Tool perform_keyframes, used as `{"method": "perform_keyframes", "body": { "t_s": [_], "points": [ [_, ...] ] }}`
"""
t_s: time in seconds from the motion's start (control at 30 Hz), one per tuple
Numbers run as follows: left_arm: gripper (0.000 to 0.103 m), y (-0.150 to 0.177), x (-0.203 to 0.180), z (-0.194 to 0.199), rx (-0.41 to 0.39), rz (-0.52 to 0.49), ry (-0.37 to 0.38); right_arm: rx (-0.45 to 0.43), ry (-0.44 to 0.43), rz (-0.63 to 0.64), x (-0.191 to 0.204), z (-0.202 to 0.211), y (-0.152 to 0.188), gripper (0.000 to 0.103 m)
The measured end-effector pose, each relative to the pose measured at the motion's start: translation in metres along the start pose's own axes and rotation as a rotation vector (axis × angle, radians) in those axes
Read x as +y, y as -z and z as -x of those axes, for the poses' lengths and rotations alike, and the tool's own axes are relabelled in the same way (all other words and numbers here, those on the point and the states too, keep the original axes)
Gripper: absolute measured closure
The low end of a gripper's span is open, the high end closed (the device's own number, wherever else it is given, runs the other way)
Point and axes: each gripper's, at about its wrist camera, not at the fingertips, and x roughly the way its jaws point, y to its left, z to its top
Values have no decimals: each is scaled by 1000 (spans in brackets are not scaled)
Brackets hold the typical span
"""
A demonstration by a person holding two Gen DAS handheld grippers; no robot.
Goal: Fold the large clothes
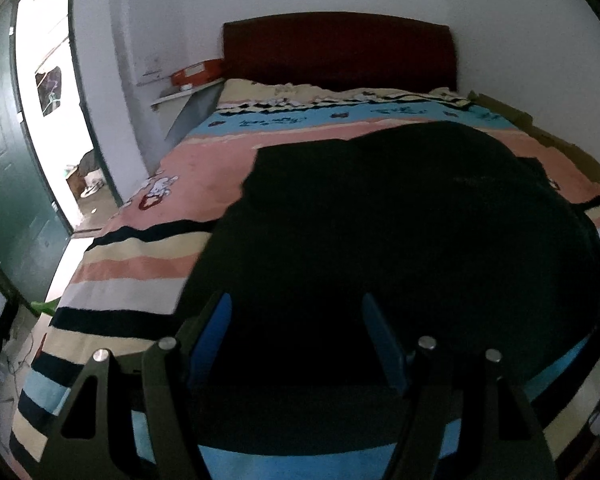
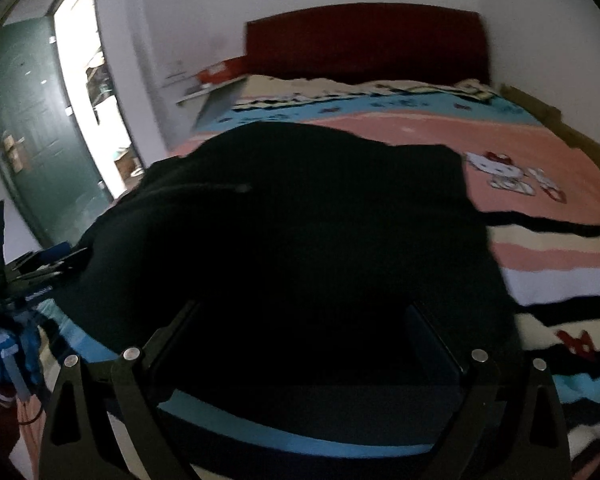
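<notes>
Both grippers spread wide over the large black fabric garment [image 1: 380, 220] on the striped bedspread [image 1: 140, 264].
I judged my left gripper [image 1: 296, 340] and right gripper [image 2: 300, 344], holding nothing, risked pinching bedspread too.

The black garment [image 1: 400, 220] is a large, dark piece of clothing spread over the striped bed cover. In the left wrist view it fills the centre and lower right of the frame, its upper left corner forming a fairly square edge, while its upper right side rises in a rounded hump. In the right wrist view [image 2: 308, 220] it covers the centre and left of the frame, its top edge uneven and its right edge running down diagonally. It is so dark that seams, sleeves or folds can hardly be made out.
</notes>
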Motion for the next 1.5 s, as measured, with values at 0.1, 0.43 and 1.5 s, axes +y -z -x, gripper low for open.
{"method": "perform_keyframes", "body": {
  "t_s": [0.1, 0.43, 1.5],
  "points": [
    [36, 4, -6, -3, 4, -24, -6, 25, -7, 8, 8, -14, 5, 5],
    [34, 3, 0, -1, 4, -18, -1, 45, 50, -47, -32, -7, 21, 4],
    [33, -48, -13, -76, 35, -36, -45, 63, 65, -217, -97, -71, -45, 3]
  ]
}}
